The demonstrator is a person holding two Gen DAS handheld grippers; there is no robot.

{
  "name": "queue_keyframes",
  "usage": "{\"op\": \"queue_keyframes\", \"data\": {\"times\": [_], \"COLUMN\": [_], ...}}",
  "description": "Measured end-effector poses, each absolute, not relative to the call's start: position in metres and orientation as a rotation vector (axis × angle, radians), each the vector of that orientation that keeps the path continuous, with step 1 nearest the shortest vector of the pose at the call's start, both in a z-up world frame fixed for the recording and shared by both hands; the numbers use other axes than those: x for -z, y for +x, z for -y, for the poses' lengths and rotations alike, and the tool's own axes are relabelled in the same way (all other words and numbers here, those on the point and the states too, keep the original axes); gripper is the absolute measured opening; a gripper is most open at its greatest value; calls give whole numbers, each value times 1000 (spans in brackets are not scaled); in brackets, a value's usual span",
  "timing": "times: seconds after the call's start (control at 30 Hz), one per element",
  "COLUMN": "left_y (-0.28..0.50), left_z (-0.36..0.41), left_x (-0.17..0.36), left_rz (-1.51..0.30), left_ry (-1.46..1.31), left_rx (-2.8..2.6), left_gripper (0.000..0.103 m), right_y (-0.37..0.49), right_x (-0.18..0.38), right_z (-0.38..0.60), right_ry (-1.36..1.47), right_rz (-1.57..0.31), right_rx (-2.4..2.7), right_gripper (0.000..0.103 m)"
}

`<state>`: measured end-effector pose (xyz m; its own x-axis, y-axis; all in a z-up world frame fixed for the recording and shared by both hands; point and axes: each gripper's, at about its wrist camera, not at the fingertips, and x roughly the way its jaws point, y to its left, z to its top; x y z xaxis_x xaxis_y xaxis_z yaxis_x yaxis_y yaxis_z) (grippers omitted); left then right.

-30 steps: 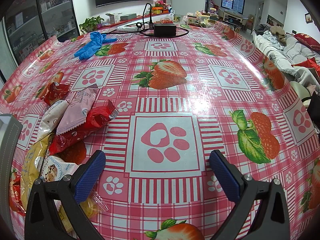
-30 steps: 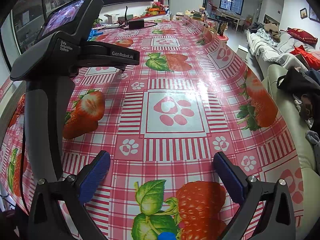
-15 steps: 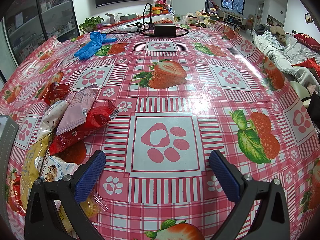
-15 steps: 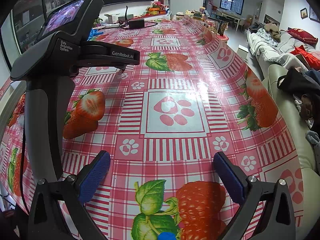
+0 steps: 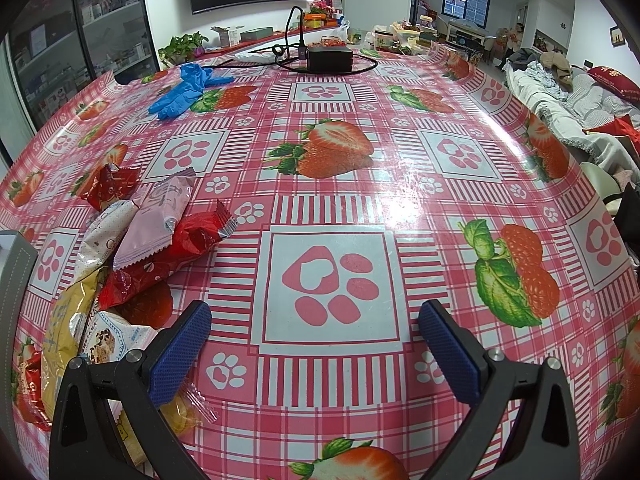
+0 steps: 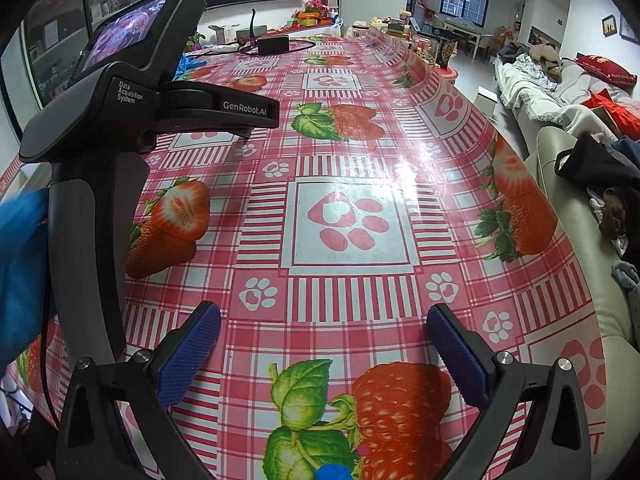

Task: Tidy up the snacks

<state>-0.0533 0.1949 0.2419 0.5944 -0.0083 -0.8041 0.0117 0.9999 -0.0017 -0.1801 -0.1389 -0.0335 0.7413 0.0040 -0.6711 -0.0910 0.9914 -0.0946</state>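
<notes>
Left tongs (image 5: pixel 316 344) spread wide over the tabletop (image 5: pixel 400 200) in its glossy pink-checked strawberry-and-pawprint cloth, holding nothing. Heap of snack packets at far left: pale pink sachet (image 5: pixel 154 222) lying on a crinkled red foil packet (image 5: pixel 168 258), white dotted wrapper (image 5: pixel 102 236) beside, another red packet (image 5: pixel 106 184) farther back, yellow bag (image 5: pixel 64 328) and white-and-blue cookie pack (image 5: pixel 112 338) nearer, just beside the left blue finger pad (image 5: pixel 180 354). Crumpled blue gloves (image 5: pixel 184 90) and a black power brick (image 5: pixel 330 60) with cable far across. Right tongs (image 6: pixel 324 352) likewise spread wide and empty above printed cloth, the left device's dark grey handle (image 6: pixel 84 240) rising close by at left.
</notes>
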Motion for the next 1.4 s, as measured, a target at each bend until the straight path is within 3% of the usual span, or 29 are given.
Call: {"op": "queue_keyframes", "data": {"times": [0.13, 0.3, 0.5, 0.63, 0.77, 1.03, 1.4], "left_y": [-46, -64, -153, -189, -223, -277, -344], "left_z": [-180, -210, -327, -401, -496, -615, -706], "left_x": [-226, -265, -389, -425, -431, -449, -516], "left_rz": [-934, -1015, -926, -866, -926, -1019, -1041], "left_ry": [5, 36, -38, -33, -77, -182, -82], "left_rx": [11, 55, 158, 49, -46, -73, -128], "left_gripper": [103, 103, 103, 103, 103, 103, 103], "right_y": [-179, -176, -175, -174, -173, -172, -162], "right_x": [33, 33, 32, 32, 32, 34, 26], "right_z": [139, 140, 139, 139, 140, 137, 127], "right_ry": [-119, -116, -111, -116, -127, -137, -73], "right_rz": [-750, -756, -766, -757, -749, -763, -849], "right_rx": [-52, -48, -51, -49, -40, -1, -34], "right_gripper": [103, 103, 103, 103, 103, 103, 103]}}
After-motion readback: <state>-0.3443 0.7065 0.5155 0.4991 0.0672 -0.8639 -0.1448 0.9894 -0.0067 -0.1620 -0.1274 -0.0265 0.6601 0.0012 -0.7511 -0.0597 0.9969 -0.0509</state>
